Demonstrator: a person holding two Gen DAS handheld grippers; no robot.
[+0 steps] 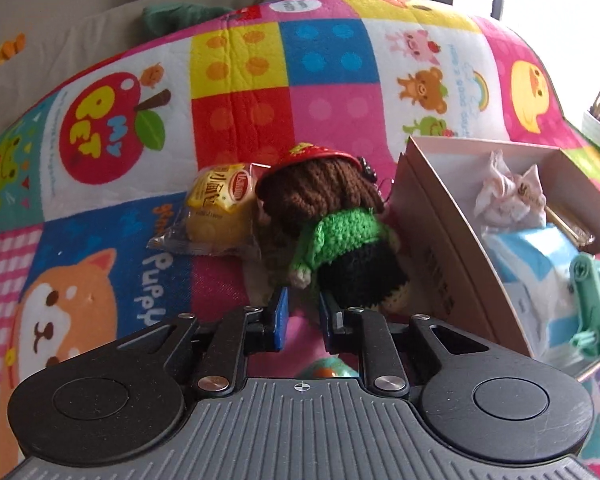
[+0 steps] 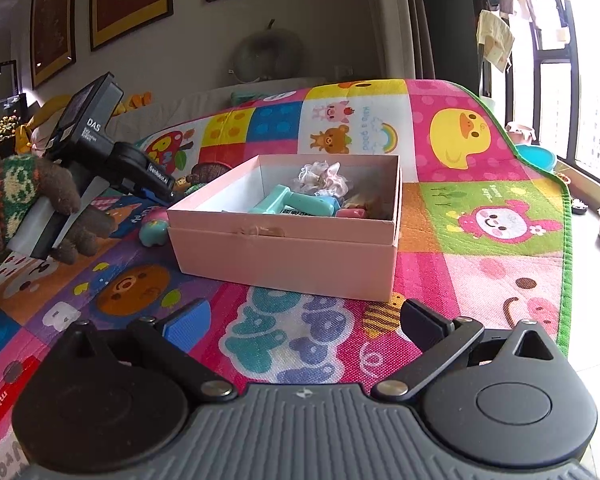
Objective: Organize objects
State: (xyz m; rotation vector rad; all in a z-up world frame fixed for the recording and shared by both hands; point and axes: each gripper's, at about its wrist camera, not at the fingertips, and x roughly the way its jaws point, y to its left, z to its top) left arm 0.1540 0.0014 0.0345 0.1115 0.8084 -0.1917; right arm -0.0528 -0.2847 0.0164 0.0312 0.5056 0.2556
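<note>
Bright cartoon patchwork covers the mat (image 1: 332, 68) where everything lies. On it, the doll (image 1: 332, 236) rests just beyond the left gripper (image 1: 303, 316), at about 1 o'clock from the fingertips, its legs nearest them and its long axis running up toward 11 o'clock. The doll's back lies against the outer wall of the box (image 1: 452, 240), which sits at 3 o'clock; a wrapped bun (image 1: 220, 212) touches its head at 10 o'clock. The left gripper tilts steeply down, its fingers nearly together with only a narrow gap and nothing between them. They would probably need to spread before taking the doll. The right gripper (image 2: 304, 328) hovers level-ish before the box, fingers spread wide and empty, farther from the doll.
</note>
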